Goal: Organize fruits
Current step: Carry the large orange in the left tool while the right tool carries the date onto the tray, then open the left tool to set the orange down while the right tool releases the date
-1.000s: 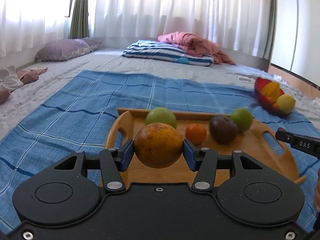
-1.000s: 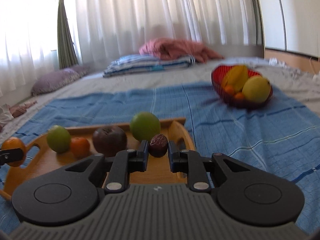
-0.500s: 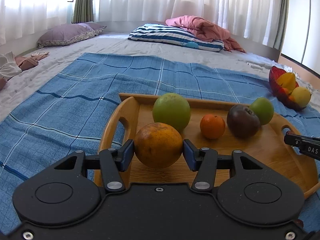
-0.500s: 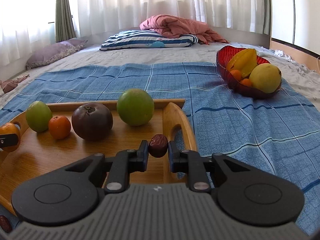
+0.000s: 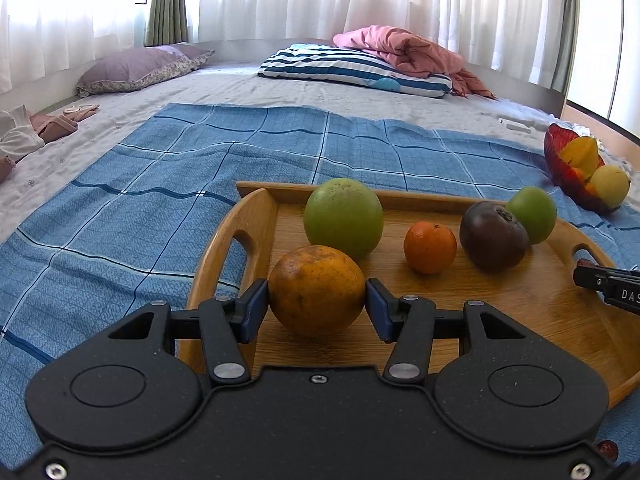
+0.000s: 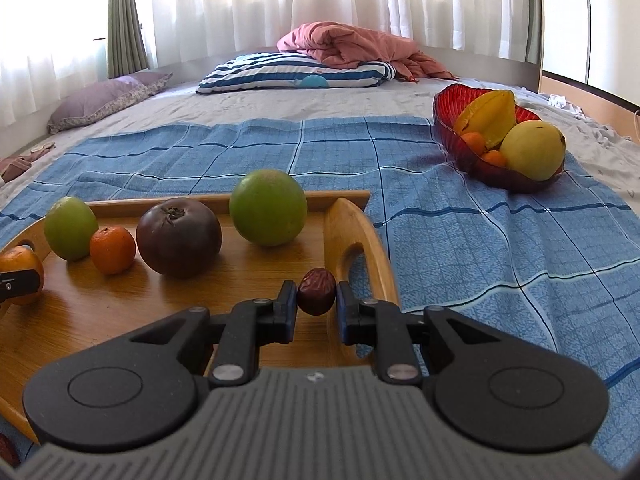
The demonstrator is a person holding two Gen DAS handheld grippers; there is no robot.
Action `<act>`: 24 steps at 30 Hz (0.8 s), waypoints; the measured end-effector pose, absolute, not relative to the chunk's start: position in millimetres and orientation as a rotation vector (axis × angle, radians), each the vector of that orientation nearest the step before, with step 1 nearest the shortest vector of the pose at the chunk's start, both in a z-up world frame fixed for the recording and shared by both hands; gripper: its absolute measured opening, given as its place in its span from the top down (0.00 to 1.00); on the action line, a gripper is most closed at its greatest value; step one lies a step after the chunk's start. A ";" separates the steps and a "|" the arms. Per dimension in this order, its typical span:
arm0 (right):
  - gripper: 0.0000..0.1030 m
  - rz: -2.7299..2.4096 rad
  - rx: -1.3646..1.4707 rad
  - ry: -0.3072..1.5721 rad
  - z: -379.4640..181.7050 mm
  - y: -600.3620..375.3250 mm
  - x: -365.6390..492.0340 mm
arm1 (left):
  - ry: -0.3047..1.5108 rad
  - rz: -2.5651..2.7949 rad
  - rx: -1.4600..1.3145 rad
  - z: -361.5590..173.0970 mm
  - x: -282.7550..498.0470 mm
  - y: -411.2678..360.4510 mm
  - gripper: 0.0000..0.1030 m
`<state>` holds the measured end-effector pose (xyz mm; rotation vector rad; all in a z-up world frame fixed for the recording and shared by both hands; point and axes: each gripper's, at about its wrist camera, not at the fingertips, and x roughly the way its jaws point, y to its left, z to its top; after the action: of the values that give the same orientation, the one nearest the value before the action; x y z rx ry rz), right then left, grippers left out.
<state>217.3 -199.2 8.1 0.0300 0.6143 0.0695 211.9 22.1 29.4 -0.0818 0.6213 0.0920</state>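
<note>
Partly hidden, left fingers (image 5: pixel 317 305) clamp an orange (image 5: pixel 317 290); right fingers (image 6: pixel 316 307) pinch a date (image 6: pixel 316 291).

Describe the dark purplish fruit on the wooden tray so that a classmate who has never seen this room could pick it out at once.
Find the wooden tray lying on the blue checked cloth. Four loose fruits sit along its far side; the dark purplish fruit lies between the small orange and a large green fruit. It alone is near-black maroon, with a dried calyx on top.
</note>
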 end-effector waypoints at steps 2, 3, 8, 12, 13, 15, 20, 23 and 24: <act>0.77 0.067 0.031 0.614 7.7 -199.6 217.3 | 0.620 0.094 -0.077 29.3 211.8 22.2 0.51; 0.77 0.067 0.031 0.614 7.7 -199.6 217.3 | 0.620 0.095 -0.076 29.4 212.0 22.4 0.51; 0.77 0.063 0.036 0.612 7.5 -201.3 216.2 | 0.619 0.100 -0.071 29.2 212.4 22.5 0.51; 0.76 0.060 0.041 0.614 7.7 -202.0 216.0 | 0.620 0.104 -0.075 29.7 212.4 24.3 0.50; 0.76 0.059 0.042 0.615 7.6 -202.4 215.8 | 0.619 0.106 -0.078 29.5 212.5 24.8 0.50; 0.74 0.059 0.045 0.615 7.7 -202.9 215.6 | 0.613 0.114 -0.080 30.1 211.6 25.2 0.50; 0.63 0.062 0.046 0.609 7.4 -202.9 214.3 | 0.600 0.133 -0.055 31.8 208.2 24.5 0.41; 0.55 0.062 0.042 0.606 7.5 -202.4 213.6 | 0.595 0.134 -0.053 32.2 206.3 25.4 0.36; 0.53 0.064 0.043 0.605 7.5 -202.2 213.4 | 0.594 0.132 -0.055 32.6 205.6 25.4 0.32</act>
<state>213.4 -202.2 7.5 0.0433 0.6049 0.0641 205.6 25.4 32.6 -0.0545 0.5940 0.1320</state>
